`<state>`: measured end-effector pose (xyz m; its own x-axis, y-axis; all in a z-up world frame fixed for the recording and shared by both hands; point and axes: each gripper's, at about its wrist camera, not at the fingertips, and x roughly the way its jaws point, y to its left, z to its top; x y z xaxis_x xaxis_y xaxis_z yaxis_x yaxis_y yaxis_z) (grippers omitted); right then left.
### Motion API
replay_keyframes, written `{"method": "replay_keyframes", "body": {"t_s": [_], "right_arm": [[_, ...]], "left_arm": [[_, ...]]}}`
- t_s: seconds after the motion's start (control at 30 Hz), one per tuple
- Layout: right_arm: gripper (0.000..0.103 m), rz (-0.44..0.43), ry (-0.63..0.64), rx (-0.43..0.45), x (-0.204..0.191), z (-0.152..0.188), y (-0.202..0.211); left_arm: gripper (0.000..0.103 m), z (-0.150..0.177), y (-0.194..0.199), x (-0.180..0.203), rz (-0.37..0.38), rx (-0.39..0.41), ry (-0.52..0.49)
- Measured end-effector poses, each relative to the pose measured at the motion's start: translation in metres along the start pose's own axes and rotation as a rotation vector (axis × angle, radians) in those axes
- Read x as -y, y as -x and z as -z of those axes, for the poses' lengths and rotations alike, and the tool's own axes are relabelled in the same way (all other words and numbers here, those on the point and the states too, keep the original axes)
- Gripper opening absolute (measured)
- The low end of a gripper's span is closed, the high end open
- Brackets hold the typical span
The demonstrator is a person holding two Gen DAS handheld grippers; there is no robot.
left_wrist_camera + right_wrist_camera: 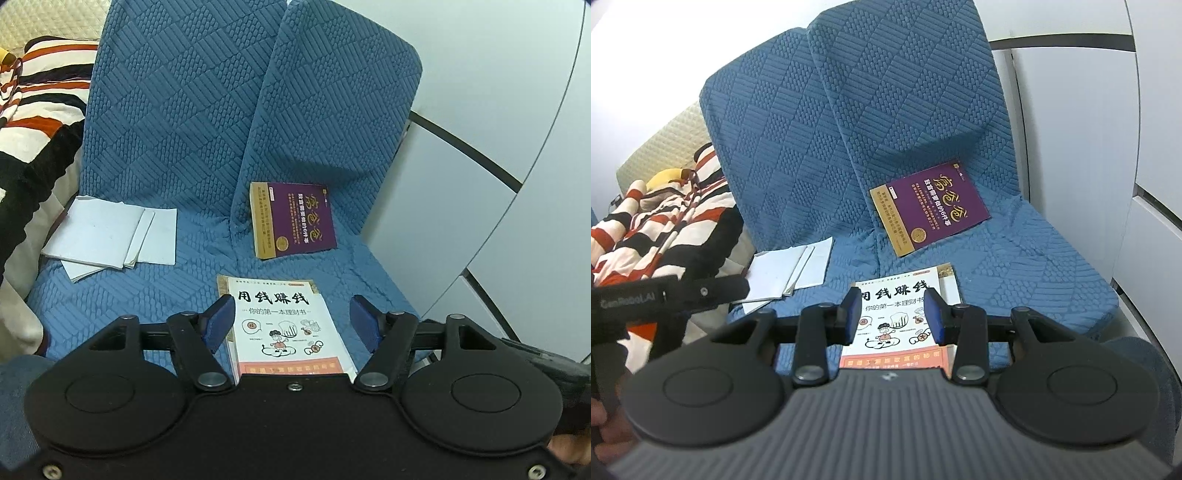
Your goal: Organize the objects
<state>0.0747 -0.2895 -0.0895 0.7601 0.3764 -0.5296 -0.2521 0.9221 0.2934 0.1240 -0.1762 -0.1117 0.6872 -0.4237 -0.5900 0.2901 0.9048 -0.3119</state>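
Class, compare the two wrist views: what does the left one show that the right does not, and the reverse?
Only the left wrist view shows the left gripper fingers, spread wide. Only the right wrist view shows the right gripper open, and a yellow plush toy. Both show the white book, purple book, white papers, striped blanket and blue sofa.

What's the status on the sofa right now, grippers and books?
Left gripper open, right gripper open, both over white book. Purple book leans against backrest. White papers lie apart; nothing blocking.
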Motion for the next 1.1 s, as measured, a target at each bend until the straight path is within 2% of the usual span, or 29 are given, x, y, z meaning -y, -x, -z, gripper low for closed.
{"method": "replay_keyframes", "body": {"t_s": [0.1, 0.23, 0.3, 0.43, 0.5, 0.6, 0.67, 0.73, 0.8, 1.1], "right_arm": [[0.043, 0.002, -0.003, -0.011, 0.001, 0.001, -0.006], [0.044, 0.005, 0.005, -0.012, 0.001, 0.000, -0.014], [0.044, 0.007, 0.009, -0.009, 0.001, -0.001, -0.018], [0.060, 0.021, 0.020, -0.004, 0.002, -0.004, -0.028], [0.060, 0.020, 0.019, -0.003, 0.003, -0.005, -0.032], [0.060, 0.037, 0.017, -0.008, 0.007, -0.004, -0.040], [0.063, 0.035, -0.001, -0.015, 0.011, -0.004, -0.046], [0.086, 0.047, -0.008, -0.008, 0.013, -0.005, -0.052], [0.087, 0.058, -0.020, -0.006, 0.017, -0.007, -0.060], [0.087, 0.071, -0.055, -0.033, 0.034, -0.016, -0.097]], "left_arm": [[0.068, -0.002, -0.007, -0.003, -0.010, 0.000, -0.005], [0.078, -0.009, -0.015, -0.006, -0.008, 0.009, -0.022], [0.080, -0.013, -0.018, -0.008, -0.010, 0.022, -0.017], [0.092, -0.022, -0.032, -0.012, -0.021, 0.041, -0.017], [0.092, -0.025, -0.043, -0.015, -0.031, 0.032, -0.015], [0.100, -0.027, -0.059, -0.018, -0.026, 0.036, -0.013], [0.100, -0.027, -0.072, -0.019, -0.021, 0.036, -0.018], [0.100, -0.027, -0.084, -0.023, -0.009, 0.028, -0.016], [0.100, -0.028, -0.099, -0.025, -0.035, 0.010, -0.027], [0.100, -0.038, -0.149, -0.035, -0.013, -0.001, -0.040]]}}
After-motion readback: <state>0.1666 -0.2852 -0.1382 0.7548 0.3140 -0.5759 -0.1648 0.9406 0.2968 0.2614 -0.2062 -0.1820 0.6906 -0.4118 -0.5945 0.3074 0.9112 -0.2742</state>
